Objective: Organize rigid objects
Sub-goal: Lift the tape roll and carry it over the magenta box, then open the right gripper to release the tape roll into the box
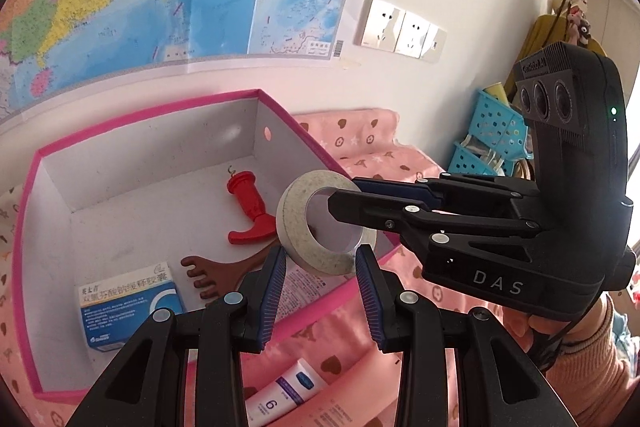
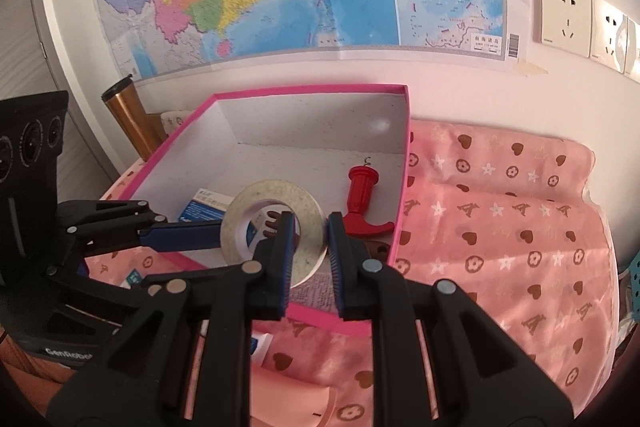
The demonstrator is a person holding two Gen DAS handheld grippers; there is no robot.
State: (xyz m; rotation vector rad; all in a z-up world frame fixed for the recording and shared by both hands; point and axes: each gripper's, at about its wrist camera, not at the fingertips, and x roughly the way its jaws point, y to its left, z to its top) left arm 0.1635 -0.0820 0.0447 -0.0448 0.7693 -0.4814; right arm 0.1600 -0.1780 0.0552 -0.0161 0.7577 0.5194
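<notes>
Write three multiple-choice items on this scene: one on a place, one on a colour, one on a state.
1. Where does the red handle lie?
A. On the pink cloth
B. Inside the box
C. Between a gripper's fingers

2. What colour is the box's rim?
A. Pink
B. Blue
C. Green

3. How is the tape roll held?
A. It lies loose in the box
B. By one gripper only
C. By both grippers

Answers:
1 B: the red handle rests on the floor of the box.
2 A: its top edge is bright pink.
3 C: the left gripper and right gripper both clamp the tape roll above the box.
</notes>
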